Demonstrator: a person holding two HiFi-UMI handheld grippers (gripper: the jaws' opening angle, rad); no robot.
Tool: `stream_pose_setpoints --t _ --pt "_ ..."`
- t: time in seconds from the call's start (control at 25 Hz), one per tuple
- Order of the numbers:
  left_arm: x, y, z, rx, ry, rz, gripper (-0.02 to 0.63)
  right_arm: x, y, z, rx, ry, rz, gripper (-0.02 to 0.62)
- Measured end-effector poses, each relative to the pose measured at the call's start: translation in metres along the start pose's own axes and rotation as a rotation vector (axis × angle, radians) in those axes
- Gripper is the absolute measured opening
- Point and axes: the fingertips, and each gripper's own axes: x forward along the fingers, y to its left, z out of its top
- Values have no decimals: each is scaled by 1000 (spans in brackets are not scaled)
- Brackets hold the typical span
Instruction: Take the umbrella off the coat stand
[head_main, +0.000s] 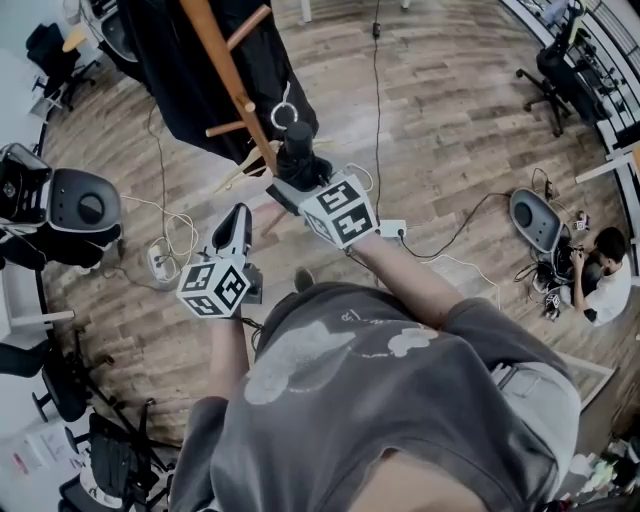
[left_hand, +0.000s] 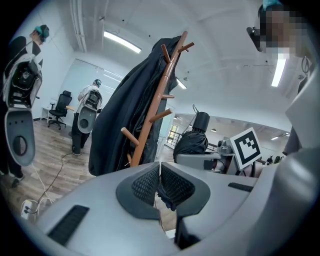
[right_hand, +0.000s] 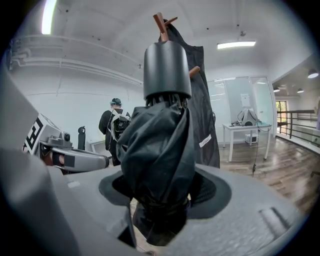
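Observation:
The wooden coat stand (head_main: 228, 75) rises at the upper left of the head view with a black coat (head_main: 200, 60) draped over it. My right gripper (head_main: 296, 172) is shut on the folded black umbrella (head_main: 298, 145), held just right of the pole. In the right gripper view the umbrella (right_hand: 159, 145) stands upright between the jaws, its cylindrical end (right_hand: 167, 70) on top. My left gripper (head_main: 236, 222) hangs lower left of the stand, pads together and empty. From the left gripper view (left_hand: 159, 172) I see the stand (left_hand: 159, 102), coat (left_hand: 125, 120) and umbrella (left_hand: 194, 139).
Cables and a power strip (head_main: 392, 228) lie on the wooden floor, with another strip (head_main: 160, 263) at the left. A person (head_main: 603, 272) sits on the floor at the right beside grey equipment (head_main: 535, 220). Chairs and gear (head_main: 85, 205) stand at the left.

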Motion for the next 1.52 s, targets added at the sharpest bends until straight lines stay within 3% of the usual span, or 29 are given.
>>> stream_pose_setpoints --t 0.36,0.72,1.08,1.52 --pt "-22 -41 -24 -10 -2 3 8 -51 2 -26 98 22 -2 272" --pt "-51 -102 -57 -16 8 14 8 -125 11 -63 98 53 2 272" --pt "-93 -134 -95 -34 21 77 8 -171 30 -101 121 81 43 270" --pt "-107 -148 -78 -2 -2 93 8 -183 35 -93 94 63 60 267"
